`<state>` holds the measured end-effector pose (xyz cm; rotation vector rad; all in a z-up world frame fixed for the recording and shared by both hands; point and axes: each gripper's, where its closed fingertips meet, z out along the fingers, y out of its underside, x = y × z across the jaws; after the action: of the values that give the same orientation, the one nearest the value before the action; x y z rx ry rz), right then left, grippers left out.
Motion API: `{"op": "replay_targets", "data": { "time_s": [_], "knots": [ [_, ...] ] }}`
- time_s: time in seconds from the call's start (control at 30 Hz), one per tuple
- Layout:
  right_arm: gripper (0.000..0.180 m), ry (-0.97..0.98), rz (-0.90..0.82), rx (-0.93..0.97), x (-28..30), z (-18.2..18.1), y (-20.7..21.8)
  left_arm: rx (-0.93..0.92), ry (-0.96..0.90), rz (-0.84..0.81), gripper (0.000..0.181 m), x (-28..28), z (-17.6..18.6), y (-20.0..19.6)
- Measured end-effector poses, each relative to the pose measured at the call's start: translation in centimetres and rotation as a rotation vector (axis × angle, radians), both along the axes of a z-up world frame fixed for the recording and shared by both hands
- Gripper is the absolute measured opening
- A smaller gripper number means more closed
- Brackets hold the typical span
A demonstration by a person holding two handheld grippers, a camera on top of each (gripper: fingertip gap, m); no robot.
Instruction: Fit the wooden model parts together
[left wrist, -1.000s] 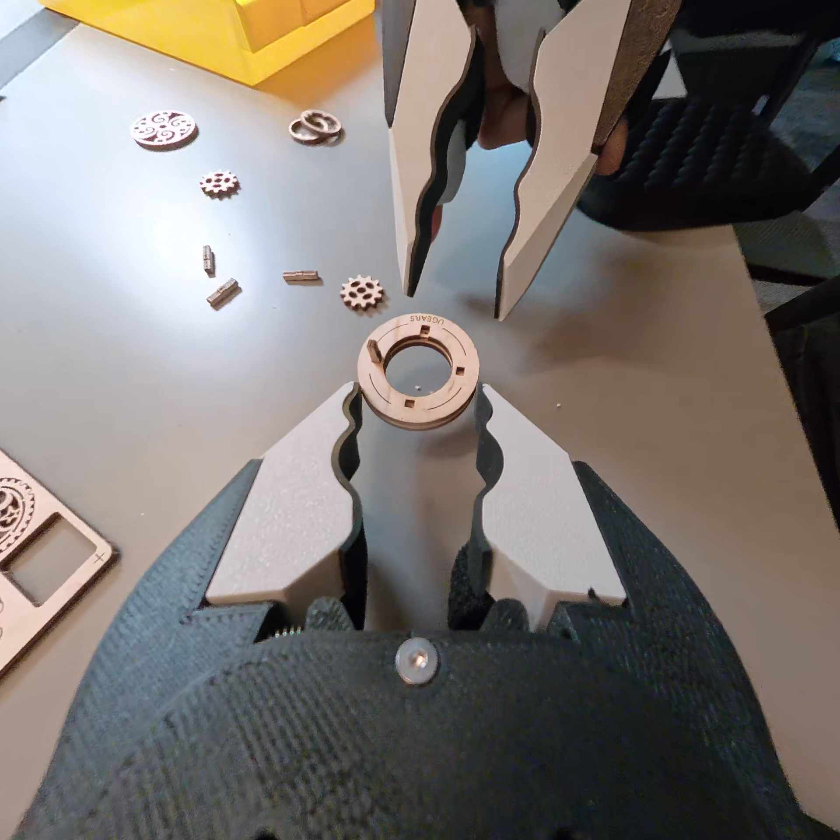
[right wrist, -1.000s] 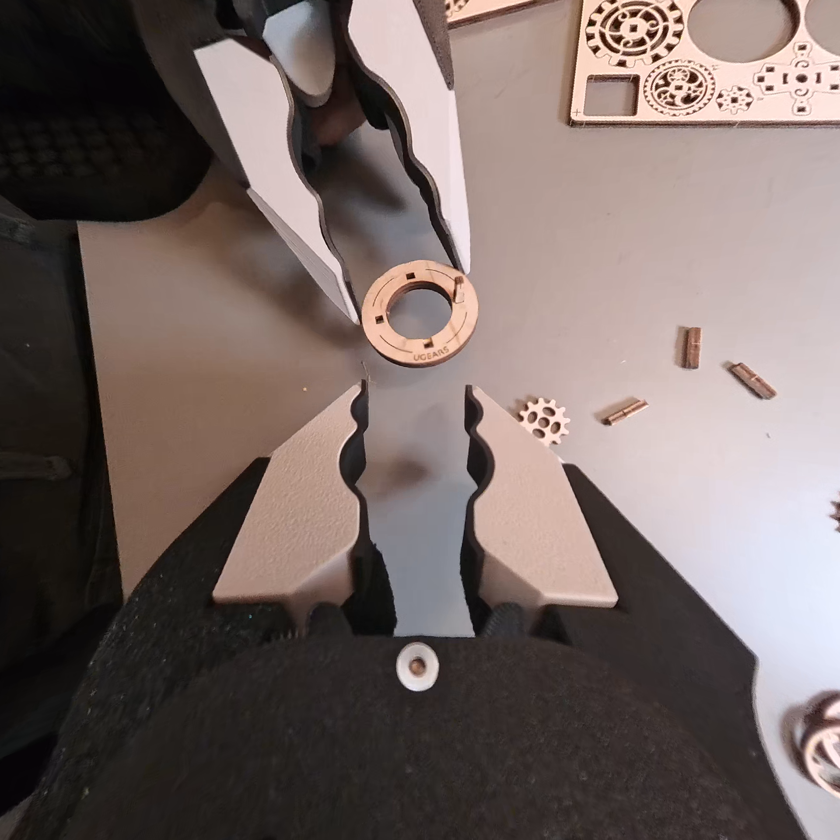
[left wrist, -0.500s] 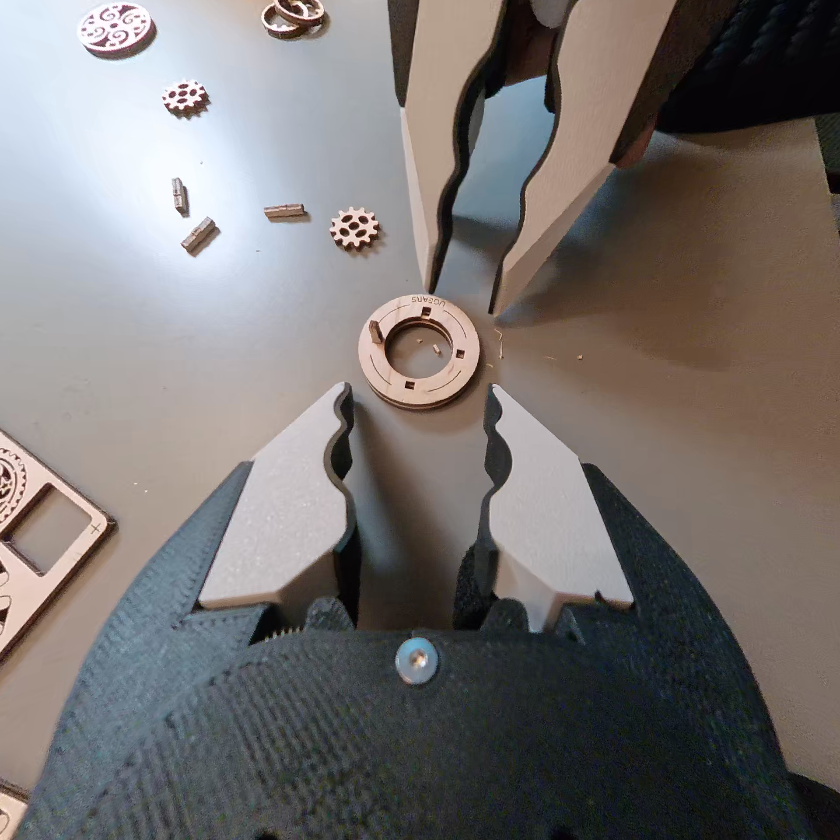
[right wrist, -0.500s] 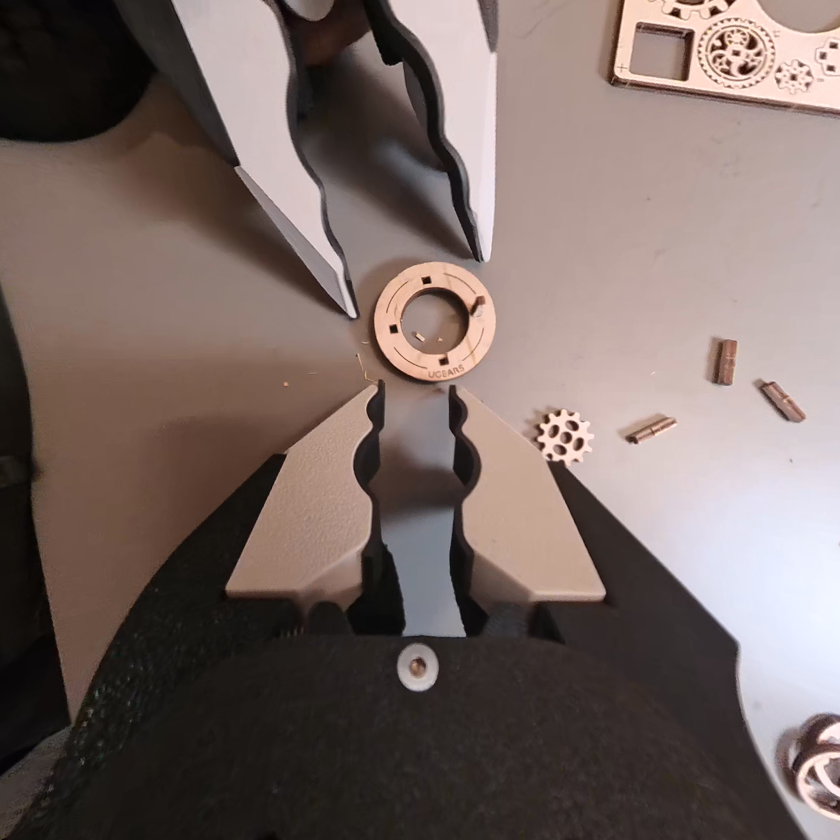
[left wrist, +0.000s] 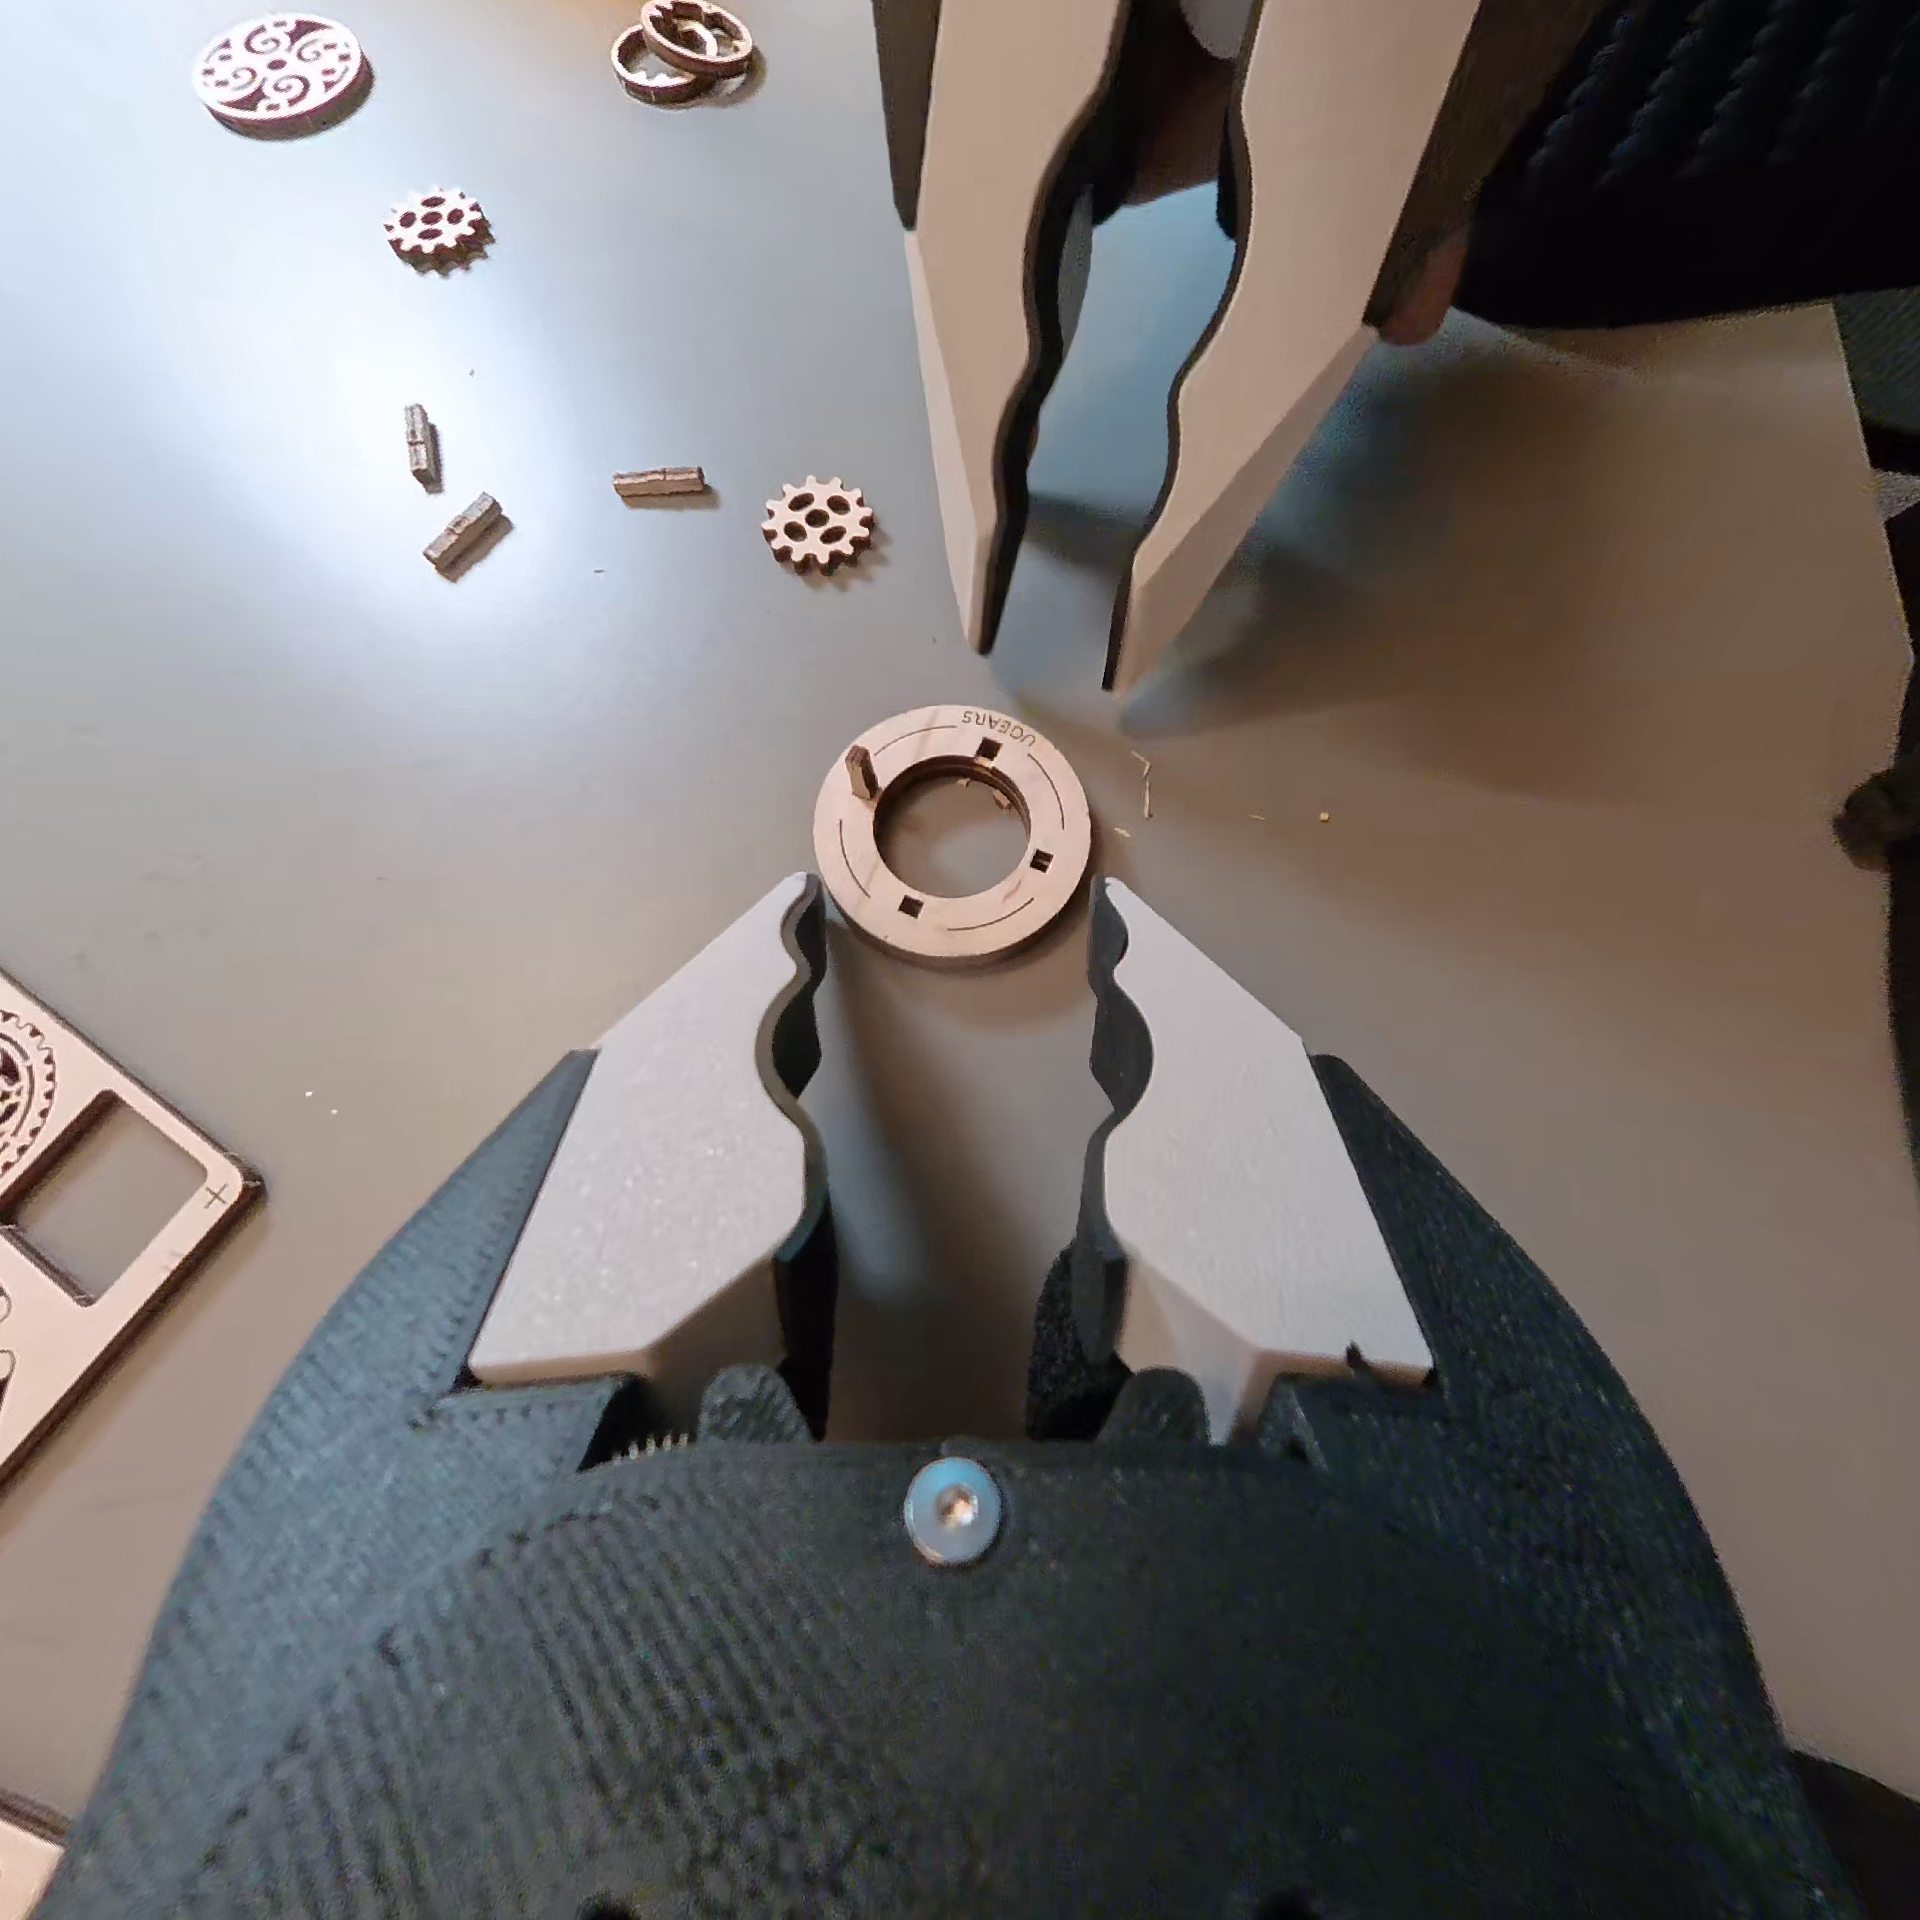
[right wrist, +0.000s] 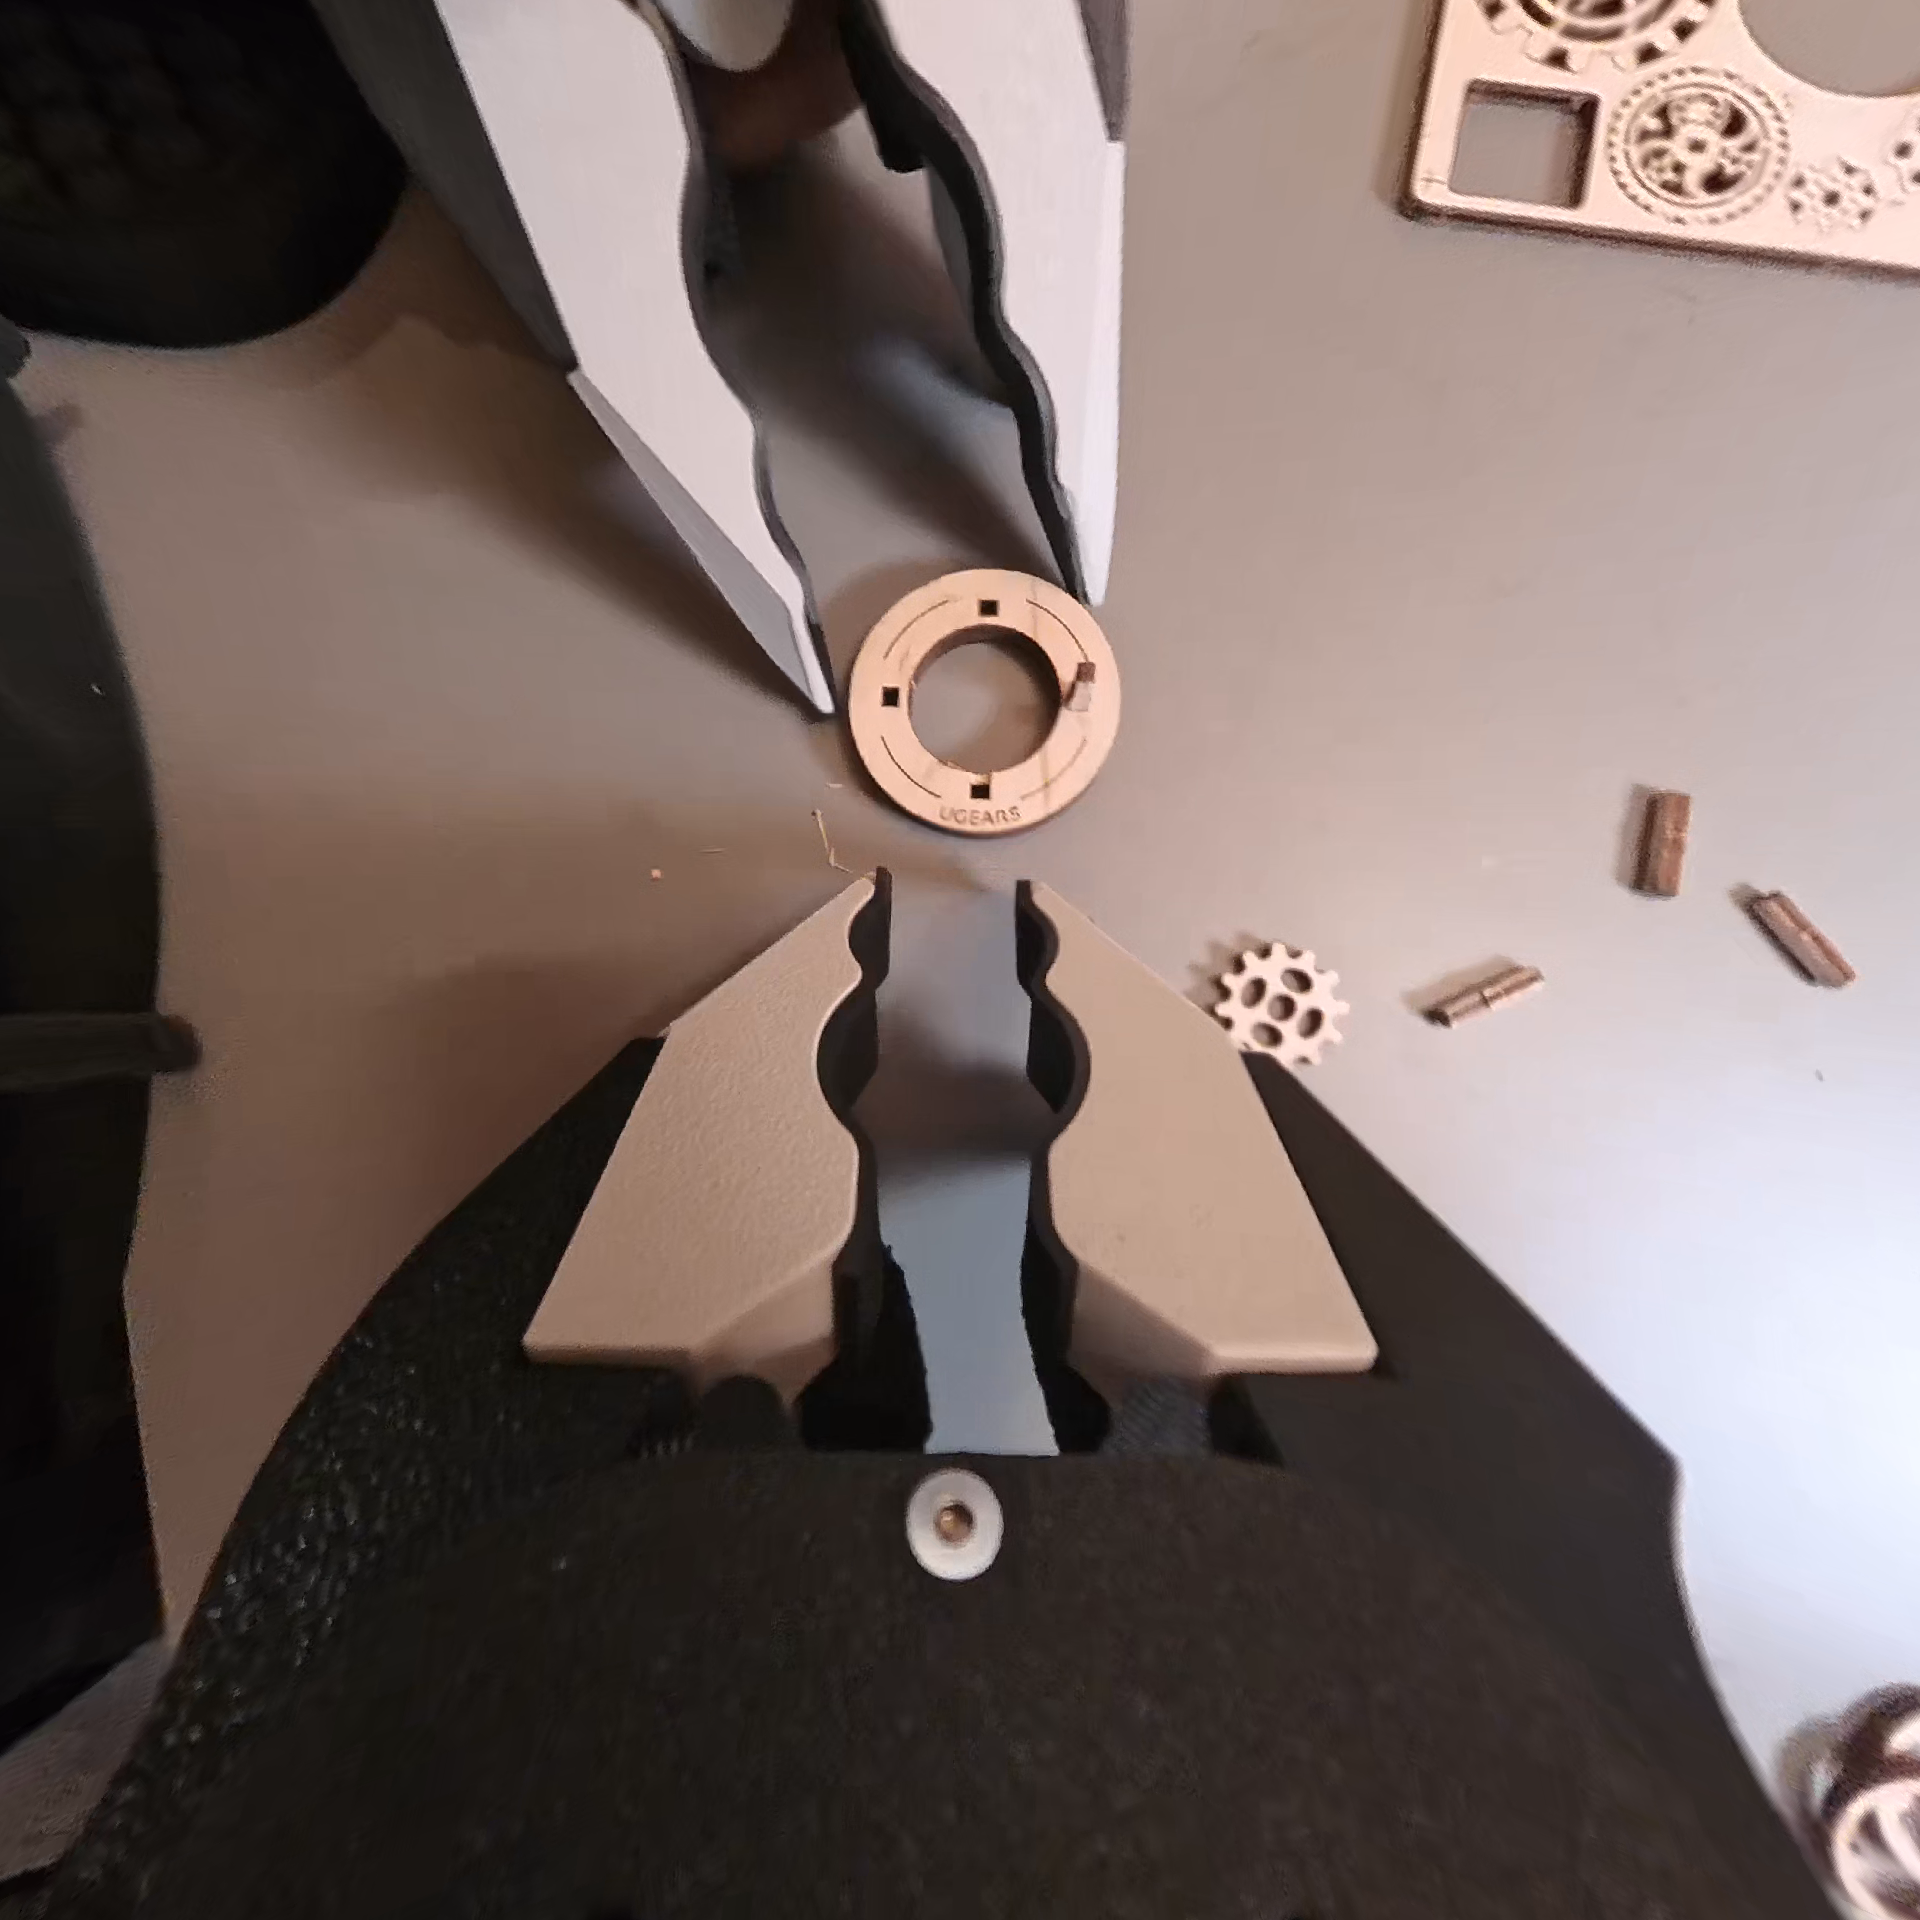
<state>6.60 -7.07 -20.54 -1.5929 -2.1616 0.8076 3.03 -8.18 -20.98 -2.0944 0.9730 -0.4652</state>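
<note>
A flat wooden ring with square slots has one short peg standing in a slot. My left gripper has its two fingertips against the ring's opposite sides, low over the grey table. From the right wrist view, the same ring sits between the left gripper's tips, with the peg on its right. My right gripper is empty, its jaws a narrow gap apart, just short of the ring. In the left wrist view it points down from beyond the ring.
A small gear and three loose pegs lie left of the ring. Farther off are another gear, an ornate disc and small rings. A cut-out parts sheet lies nearby. The table edge is at the right.
Half a second ago the left gripper was wider and the ring lay free on the table. Its fingers have closed back onto the ring. The right gripper's gap has narrowed.
</note>
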Motion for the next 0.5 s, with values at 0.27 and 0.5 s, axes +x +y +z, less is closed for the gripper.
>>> {"op": "replay_targets", "data": {
  "time_s": [0.27, 0.5],
  "knots": [
    [0.044, 0.039, -0.068, 0.058, -1.2, -0.2, -0.2, -0.013, 0.01, -0.015, 0.046, 0.0, 0.0, -0.5],
    [0.045, 0.009, 0.102, 0.104, -2.2, -0.5, -0.8, -0.047, 0.018, -0.026, 0.043, -0.3, 0.1, -1.6]
  ]
}}
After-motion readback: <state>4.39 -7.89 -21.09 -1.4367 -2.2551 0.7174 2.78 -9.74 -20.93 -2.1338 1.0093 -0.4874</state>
